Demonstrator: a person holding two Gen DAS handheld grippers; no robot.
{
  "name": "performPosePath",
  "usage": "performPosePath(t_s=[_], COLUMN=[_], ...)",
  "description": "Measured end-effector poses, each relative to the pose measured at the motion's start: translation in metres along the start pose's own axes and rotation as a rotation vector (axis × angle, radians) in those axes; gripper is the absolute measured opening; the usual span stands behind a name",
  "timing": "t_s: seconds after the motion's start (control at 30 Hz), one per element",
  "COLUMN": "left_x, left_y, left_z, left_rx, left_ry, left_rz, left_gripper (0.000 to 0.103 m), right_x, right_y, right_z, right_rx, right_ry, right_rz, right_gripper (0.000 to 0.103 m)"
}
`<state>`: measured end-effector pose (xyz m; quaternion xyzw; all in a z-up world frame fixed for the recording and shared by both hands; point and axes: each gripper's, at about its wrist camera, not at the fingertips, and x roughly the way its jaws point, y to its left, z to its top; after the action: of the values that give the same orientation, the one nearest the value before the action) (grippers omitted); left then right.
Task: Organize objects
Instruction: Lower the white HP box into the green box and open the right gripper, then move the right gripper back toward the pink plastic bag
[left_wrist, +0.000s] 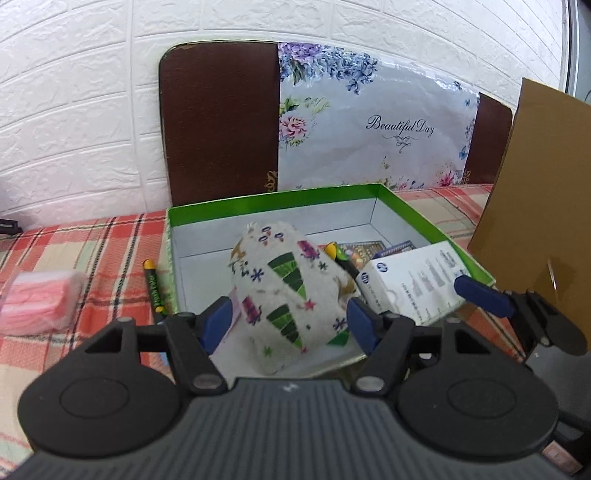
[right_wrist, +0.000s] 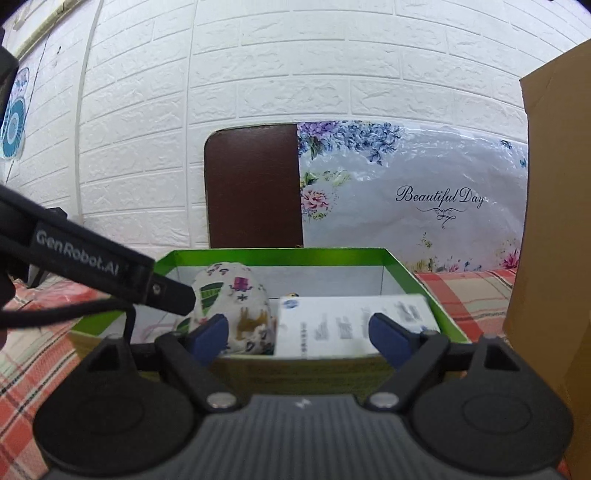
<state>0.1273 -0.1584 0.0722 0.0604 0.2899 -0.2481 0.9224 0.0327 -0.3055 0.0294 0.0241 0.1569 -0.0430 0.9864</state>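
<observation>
A green box (left_wrist: 280, 201) with a white inside stands on the plaid cloth. My left gripper (left_wrist: 290, 321) is shut on a white fleece bundle (left_wrist: 284, 288) with a tree print and holds it over the box's front part. A white HP carton (left_wrist: 413, 280) leans in the box's right side, with a yellow-capped marker (left_wrist: 341, 260) and small cards (left_wrist: 364, 249) behind it. In the right wrist view my right gripper (right_wrist: 297, 338) is open in front of the box (right_wrist: 273, 256), level with the carton (right_wrist: 351, 325) and the bundle (right_wrist: 236, 306).
A yellow-capped marker (left_wrist: 153, 286) lies on the cloth left of the box. A pink packet (left_wrist: 38, 301) lies further left. A brown cardboard sheet (left_wrist: 535, 206) stands at the right. A floral bag (left_wrist: 373, 122) and a brown board (left_wrist: 218, 122) lean on the white wall.
</observation>
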Motion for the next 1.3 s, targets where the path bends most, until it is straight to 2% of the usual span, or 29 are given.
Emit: performPosePath(t_s=[0.3,0.5,0.57,0.63,0.7,0.8,0.93,1.03,1.13,1.23,1.3], left_x=[-0.033,-0.043,-0.046,-0.050,-0.055,-0.063,-0.074,-0.081,-0.086,-0.091,-0.095], left_y=[0.005,0.010,0.014,0.019,0.024,0.034,0.050,0.061,0.064,0.065,0.070], left_z=[-0.022,-0.039,-0.043,-0.046,-0.048,-0.050,-0.054,-0.059,-0.062,-0.063,-0.063], left_rx=[-0.010,-0.005,-0.011,-0.021,-0.034,-0.049,-0.082,-0.120,-0.149,-0.139,-0.140], left_ry=[0.010,0.031,0.040,0.044,0.043,0.032,0.016,0.014,0.012,-0.002,-0.017], left_rz=[0.071,0.122,0.137,0.144,0.151,0.165,0.173,0.152,0.098,0.081,0.083], left_gripper=[0.074,0.074,0.074,0.074,0.074,0.074,0.074,0.074,0.074,0.074,0.074], right_x=[-0.039,-0.057,-0.063,-0.070,-0.075,-0.086,-0.099,-0.103,-0.102,-0.102,-0.090], right_y=[0.011,0.019,0.028,0.043,0.053,0.058,0.056,0.053,0.058,0.067,0.076], right_z=[-0.008,-0.009,-0.009,-0.012,-0.017,-0.025,-0.034,-0.031,-0.022,-0.013,-0.017], right_rx=[0.031,-0.001,-0.070,-0.211,-0.335,-0.438,-0.512,-0.506,-0.480,-0.446,-0.525], right_ry=[0.015,0.026,0.013,-0.023,-0.048,-0.064,-0.019,0.034,0.049,0.059,0.108], right_rz=[0.004,-0.004,-0.034,-0.076,-0.080,-0.036,0.058,0.096,0.113,0.217,0.156], right_gripper=[0.086,0.084,0.083,0.084,0.086,0.087,0.087,0.087,0.087,0.087,0.081])
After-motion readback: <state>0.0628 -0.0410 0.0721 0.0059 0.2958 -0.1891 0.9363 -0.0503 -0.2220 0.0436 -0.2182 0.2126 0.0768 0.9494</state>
